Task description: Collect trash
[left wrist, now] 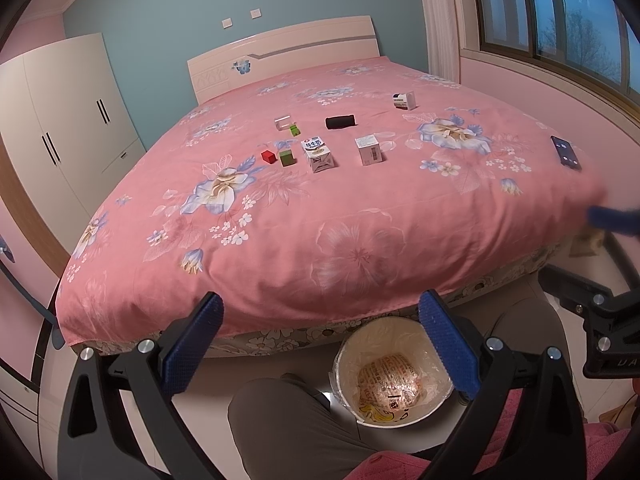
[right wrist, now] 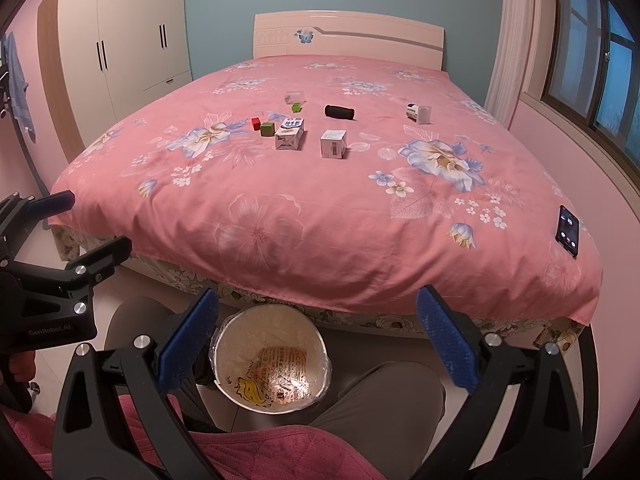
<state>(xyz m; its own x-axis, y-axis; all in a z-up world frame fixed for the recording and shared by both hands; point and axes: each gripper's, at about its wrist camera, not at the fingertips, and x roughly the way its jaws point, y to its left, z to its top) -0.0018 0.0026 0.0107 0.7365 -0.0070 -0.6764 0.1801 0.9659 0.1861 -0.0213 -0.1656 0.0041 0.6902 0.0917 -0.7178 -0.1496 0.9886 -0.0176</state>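
Left wrist view: the trash bin [left wrist: 394, 372], a round white pail lined with clear plastic and holding a crumpled printed wrapper [left wrist: 390, 380], stands on the floor at about 5 o'clock, partly behind the left gripper [left wrist: 320, 346]'s right pad. Its jaws are wide apart and empty. Right gripper [right wrist: 318, 342] likewise gapes, empty, above the bin. Beyond, at 12 o'clock, a milk carton [left wrist: 318, 155] and white box [left wrist: 369, 150] sit on the pink bed [left wrist: 320, 240].
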